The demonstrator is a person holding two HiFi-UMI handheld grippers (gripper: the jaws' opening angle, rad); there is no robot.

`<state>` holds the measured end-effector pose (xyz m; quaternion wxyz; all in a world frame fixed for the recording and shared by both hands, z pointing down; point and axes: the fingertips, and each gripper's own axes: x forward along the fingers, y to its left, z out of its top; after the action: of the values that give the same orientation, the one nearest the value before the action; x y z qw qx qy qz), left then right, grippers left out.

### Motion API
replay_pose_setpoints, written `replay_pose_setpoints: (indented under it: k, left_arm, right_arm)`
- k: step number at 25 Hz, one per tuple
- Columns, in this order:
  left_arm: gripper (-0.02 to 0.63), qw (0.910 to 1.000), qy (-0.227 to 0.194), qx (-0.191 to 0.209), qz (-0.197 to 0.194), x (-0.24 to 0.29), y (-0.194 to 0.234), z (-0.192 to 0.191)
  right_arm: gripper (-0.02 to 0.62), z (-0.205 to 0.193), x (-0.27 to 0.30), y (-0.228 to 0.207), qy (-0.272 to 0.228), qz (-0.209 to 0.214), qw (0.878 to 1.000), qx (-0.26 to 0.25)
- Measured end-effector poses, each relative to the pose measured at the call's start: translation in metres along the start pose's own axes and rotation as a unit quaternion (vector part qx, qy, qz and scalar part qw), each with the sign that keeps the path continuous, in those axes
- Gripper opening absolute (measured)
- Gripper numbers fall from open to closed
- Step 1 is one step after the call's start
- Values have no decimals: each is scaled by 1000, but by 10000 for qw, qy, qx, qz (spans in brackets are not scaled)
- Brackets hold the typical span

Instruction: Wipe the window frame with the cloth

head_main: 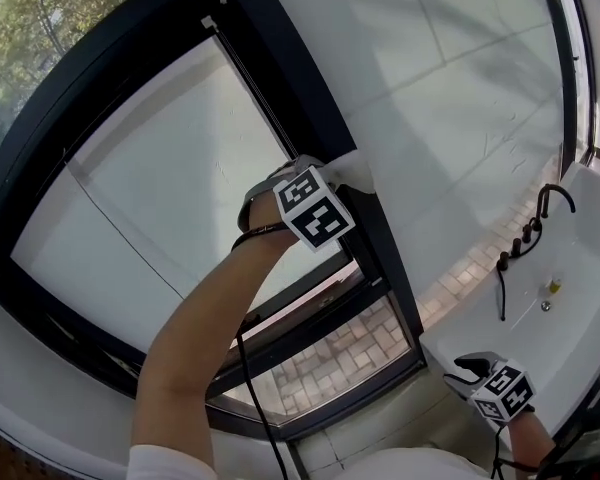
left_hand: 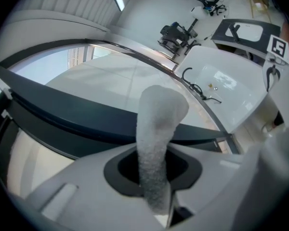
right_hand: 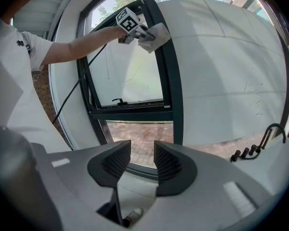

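My left gripper is raised to the dark window frame and is shut on a white cloth. The cloth rests against the frame's upright bar beside the white wall. In the left gripper view the cloth sticks up from between the jaws, with the dark frame right behind it. The right gripper view shows the cloth on the upright bar, high up. My right gripper hangs low at the right; its jaws are open and hold nothing.
A white basin with a black tap lies to the right, below the white wall. A black cable trails from my left arm. A lower sash with a handle sits under the big pane; brick paving shows outside.
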<state>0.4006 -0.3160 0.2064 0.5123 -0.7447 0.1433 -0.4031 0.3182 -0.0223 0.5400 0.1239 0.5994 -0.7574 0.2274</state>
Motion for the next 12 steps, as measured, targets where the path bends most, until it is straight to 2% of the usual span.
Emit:
replay_pose_setpoints:
  k: [7,12]
  left_arm:
    - [95,9995,-33,87,301,-34,76,13]
    - [95,9976,-91,133,677,-65,137,20]
  right_arm:
    - [151,5,2,-1,174,43,9996,-195]
    - [150,6,6,-2,354,90,9990,-265]
